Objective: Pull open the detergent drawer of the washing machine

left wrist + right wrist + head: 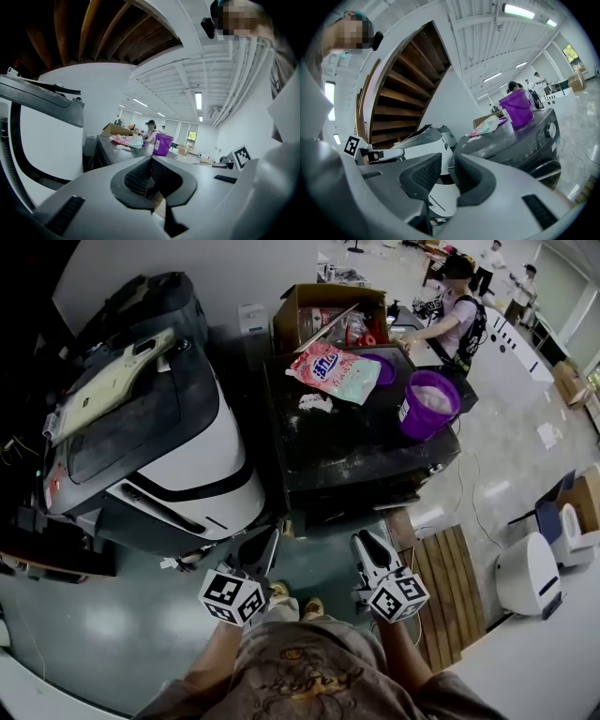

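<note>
The dark washing machine [375, 460] stands ahead of me, and its front face is in shadow in the head view. In the right gripper view its front panel [511, 147] carries a round knob [554, 130]; I cannot make out the detergent drawer on it. My left gripper [269, 542] hovers just short of the machine's lower left front corner, with its pads [140, 176] together and nothing between them. My right gripper [364, 545] hangs level in front of the machine's front. Its jaws stand a narrow gap apart [449, 174] and hold nothing.
On the machine's top lie a pink-green detergent bag [333, 371], a purple bucket [428, 404] and a cardboard box [328, 315]. A white and black machine [187, 465] stands close on the left. A wooden pallet [450, 587] and a white round appliance [530, 573] are on the right. People stand behind.
</note>
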`<state>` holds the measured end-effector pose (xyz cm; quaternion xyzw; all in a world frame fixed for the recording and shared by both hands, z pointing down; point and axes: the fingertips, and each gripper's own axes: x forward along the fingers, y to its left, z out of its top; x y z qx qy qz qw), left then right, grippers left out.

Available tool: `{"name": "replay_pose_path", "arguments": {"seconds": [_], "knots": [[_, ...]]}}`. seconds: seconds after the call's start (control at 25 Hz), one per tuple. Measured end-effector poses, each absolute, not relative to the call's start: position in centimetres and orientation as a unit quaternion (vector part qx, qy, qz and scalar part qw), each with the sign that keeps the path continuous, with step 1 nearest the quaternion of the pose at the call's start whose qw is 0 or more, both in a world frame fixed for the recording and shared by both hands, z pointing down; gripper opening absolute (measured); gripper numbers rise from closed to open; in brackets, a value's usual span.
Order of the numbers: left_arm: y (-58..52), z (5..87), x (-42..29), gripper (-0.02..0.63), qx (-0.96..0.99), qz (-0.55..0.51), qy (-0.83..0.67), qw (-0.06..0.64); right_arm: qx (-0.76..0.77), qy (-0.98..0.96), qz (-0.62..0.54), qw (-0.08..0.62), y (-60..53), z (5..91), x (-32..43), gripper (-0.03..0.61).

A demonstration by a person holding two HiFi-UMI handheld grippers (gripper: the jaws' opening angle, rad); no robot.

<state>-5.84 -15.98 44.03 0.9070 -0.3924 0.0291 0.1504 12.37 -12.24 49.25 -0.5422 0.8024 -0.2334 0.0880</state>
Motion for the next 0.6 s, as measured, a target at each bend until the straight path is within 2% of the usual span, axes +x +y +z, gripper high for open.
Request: {"name": "replay_pose_path", "arguments": {"seconds": [0.6], "knots": [[-18.3,45.4,-7.2,0.023,0.903,0.042,-0.395,0.167,-0.473,0.791,-0.344,0.177,-17.1,55.1,9.4,0.326]]}}
